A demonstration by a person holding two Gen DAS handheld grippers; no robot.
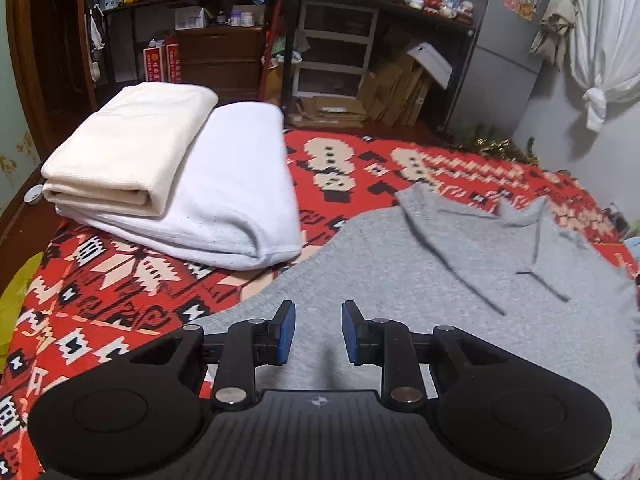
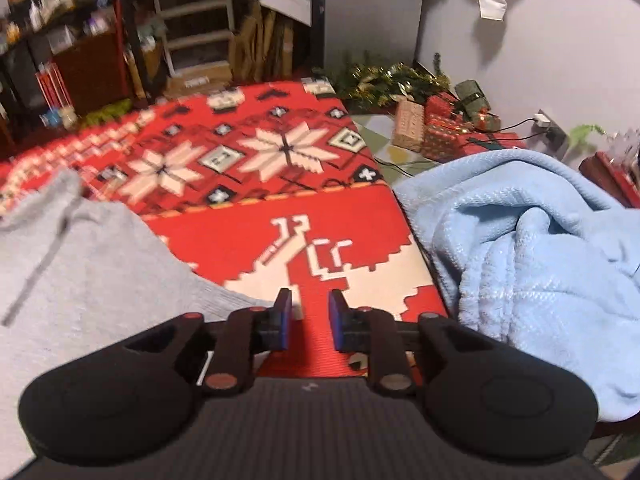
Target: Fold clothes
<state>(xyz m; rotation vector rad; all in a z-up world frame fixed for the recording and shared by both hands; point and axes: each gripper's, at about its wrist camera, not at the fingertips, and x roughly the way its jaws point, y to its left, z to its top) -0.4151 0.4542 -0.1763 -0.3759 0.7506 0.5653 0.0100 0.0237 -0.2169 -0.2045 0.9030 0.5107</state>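
A grey knit sweater (image 1: 460, 280) lies spread flat on a red patterned blanket (image 1: 120, 280), its V-neck collar toward the far side. My left gripper (image 1: 319, 320) hovers over the sweater's near part, open, with nothing between its blue pads (image 1: 288, 332). In the right wrist view the same sweater (image 2: 80, 260) fills the left side. My right gripper (image 2: 310, 312) is open above bare red blanket (image 2: 260, 160), just right of the sweater's edge, holding nothing.
Two folded items are stacked at the left: a cream one (image 1: 128, 144) on a white one (image 1: 232, 192). A crumpled light blue towel (image 2: 532, 260) lies right of the blanket. Beyond the blanket's far edge stand shelves (image 1: 332, 52), cardboard (image 1: 400, 88), a fridge (image 1: 504, 40) and wrapped gifts (image 2: 440, 128).
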